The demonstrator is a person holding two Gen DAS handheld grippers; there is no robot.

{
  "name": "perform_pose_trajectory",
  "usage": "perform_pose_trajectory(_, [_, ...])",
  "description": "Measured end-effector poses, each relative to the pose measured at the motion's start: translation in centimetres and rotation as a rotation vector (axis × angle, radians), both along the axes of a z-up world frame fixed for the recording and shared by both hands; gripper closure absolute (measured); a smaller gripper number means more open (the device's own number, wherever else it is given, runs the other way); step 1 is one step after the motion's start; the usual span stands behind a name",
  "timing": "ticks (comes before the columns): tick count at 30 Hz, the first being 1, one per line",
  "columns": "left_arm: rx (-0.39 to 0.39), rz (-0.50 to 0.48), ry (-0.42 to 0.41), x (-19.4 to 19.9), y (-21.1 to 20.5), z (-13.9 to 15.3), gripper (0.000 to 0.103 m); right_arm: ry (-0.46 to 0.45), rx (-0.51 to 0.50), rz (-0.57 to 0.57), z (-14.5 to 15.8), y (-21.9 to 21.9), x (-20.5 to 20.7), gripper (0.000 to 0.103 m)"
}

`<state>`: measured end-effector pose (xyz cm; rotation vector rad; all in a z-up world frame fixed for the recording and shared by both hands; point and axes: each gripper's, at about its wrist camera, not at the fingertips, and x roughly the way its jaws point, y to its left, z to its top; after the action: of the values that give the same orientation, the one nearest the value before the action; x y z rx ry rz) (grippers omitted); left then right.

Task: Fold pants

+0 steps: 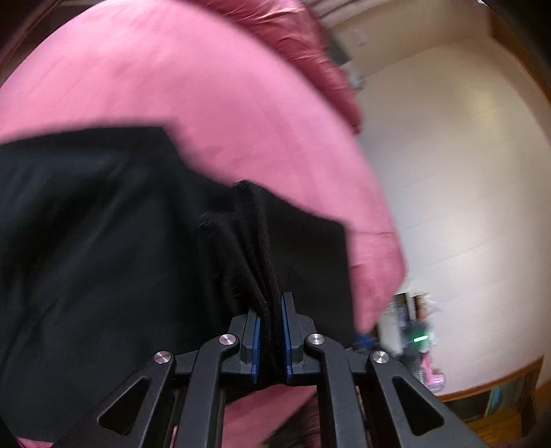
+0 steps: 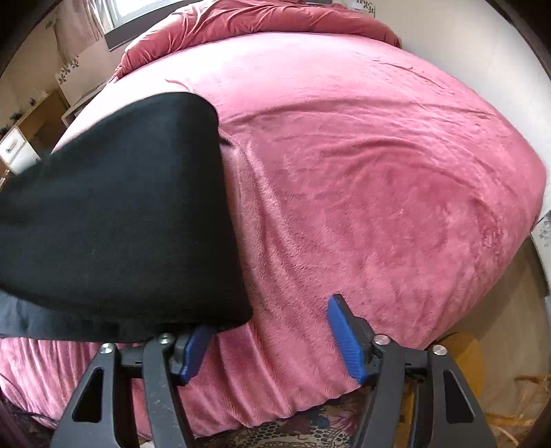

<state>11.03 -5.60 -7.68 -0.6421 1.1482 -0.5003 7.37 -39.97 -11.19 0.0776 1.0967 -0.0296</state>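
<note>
The black pants (image 1: 103,241) lie on a pink bed cover (image 1: 172,86). My left gripper (image 1: 272,310) is shut on a bunched edge of the pants, several layers pinched between its blue pads. In the right wrist view the pants (image 2: 120,213) form a folded black slab at the left on the bed cover (image 2: 361,172). My right gripper (image 2: 272,320) is open and empty. Its left finger (image 2: 193,351) sits just under the near corner of the pants; its right finger (image 2: 344,337) is over bare cover.
A crumpled darker pink duvet (image 2: 275,17) lies at the far end of the bed. The bed's near edge drops to a patterned rug (image 2: 292,430). A white wall (image 1: 465,172) and small floor items (image 1: 423,344) are to the right of the bed.
</note>
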Motion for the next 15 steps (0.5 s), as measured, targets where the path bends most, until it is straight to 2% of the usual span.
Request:
perform_pose_trajectory(2, [0.048,0.003,0.051,-0.5,0.6,-2.5,0.093,0.007,0.000,0.017,-0.2,0.2,-0.4,0.033])
perform_pose_trajectory(4, [0.040,0.003,0.074,-1.2,0.6,-3.5,0.093,0.012,-0.016,0.041,-0.3,0.7,-0.2,0.033])
perform_pose_trajectory(11, [0.072,-0.004,0.048,-2.2,0.1,-3.1,0.092,0.091,-0.025,0.134,0.8,0.0,-0.6,0.030])
perform_pose_trajectory(13, [0.078,0.007,0.052,-2.1,0.0,-2.7,0.089,0.092,-0.034,0.178,2.2,-0.4,-1.3,0.031])
perform_pose_trajectory(15, [0.096,0.003,0.028,-1.8,0.2,-2.1,0.088,0.053,-0.005,0.210,4.4,-0.8,-1.9,0.032])
